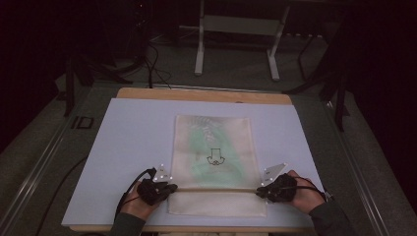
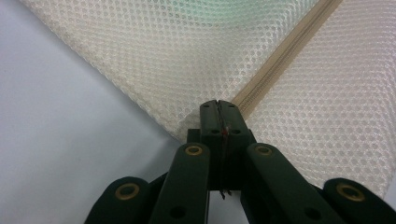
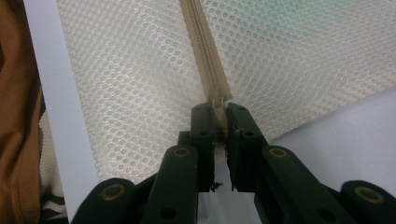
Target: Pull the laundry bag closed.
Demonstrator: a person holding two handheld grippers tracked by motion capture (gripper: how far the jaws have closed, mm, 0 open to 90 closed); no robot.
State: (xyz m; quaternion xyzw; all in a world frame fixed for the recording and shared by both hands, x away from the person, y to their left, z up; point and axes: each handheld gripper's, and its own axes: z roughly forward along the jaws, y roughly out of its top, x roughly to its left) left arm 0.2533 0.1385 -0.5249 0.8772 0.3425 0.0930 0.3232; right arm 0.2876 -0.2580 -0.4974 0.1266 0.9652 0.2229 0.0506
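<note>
At opposite zipper (image 1: 216, 189) ends, left gripper (image 1: 167, 187) and right gripper (image 1: 259, 191) pinch.

So the desk (image 1: 206, 95) is wooden, with a big pale lavender-white sheet (image 1: 133, 147) covering nearly all of it; just a strip of wood peeks out along the far edge. Lying flat on the sheet, near the front middle, is a cream mesh zipper bag (image 1: 216, 147) with something green inside.
</note>
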